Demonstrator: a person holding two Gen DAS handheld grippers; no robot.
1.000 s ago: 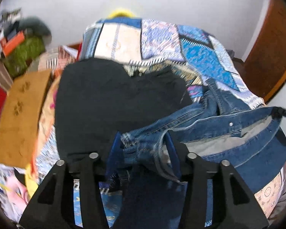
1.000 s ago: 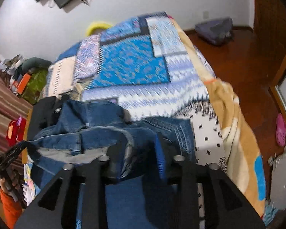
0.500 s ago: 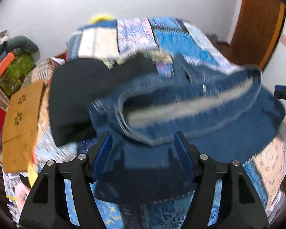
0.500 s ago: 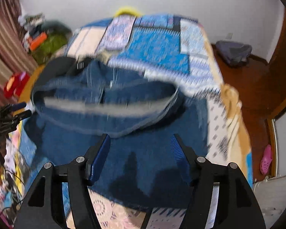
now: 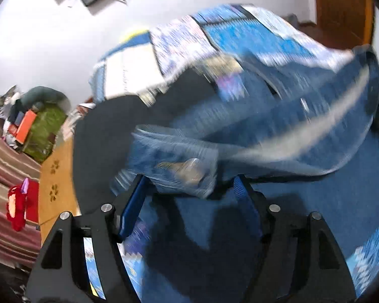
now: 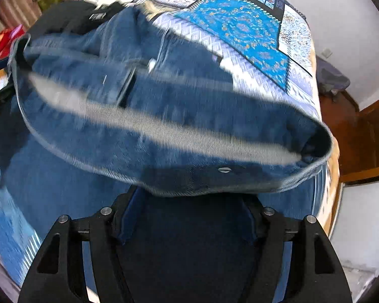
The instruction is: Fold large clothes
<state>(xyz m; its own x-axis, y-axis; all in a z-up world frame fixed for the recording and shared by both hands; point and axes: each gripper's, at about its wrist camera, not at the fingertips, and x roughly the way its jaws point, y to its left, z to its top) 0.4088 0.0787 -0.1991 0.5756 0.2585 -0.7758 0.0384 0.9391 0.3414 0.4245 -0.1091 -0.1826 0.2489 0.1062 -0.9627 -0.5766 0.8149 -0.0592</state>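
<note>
Blue jeans [image 5: 278, 131] lie spread on the patchwork bed cover, waistband toward me, blurred by motion. They also fill the right wrist view [image 6: 164, 116], where the pale inside of the waistband and a metal button show. My left gripper [image 5: 189, 189] is open, its blue pads apart just under the left end of the waistband. My right gripper [image 6: 189, 202] is open, its fingers apart below the waistband edge. Neither holds cloth.
A black garment [image 5: 108, 136] lies on the bed left of the jeans. The patchwork bed cover [image 6: 240, 25] stretches beyond. An orange mat [image 5: 55, 176], a red toy [image 5: 17, 207] and clutter sit to the left. Wooden floor and a door lie to the right [image 6: 361, 131].
A second ago both grippers were shut on the jeans' waistband. They have since let go and opened, and the jeans dropped spread on the bed. Both cameras keep swinging.
</note>
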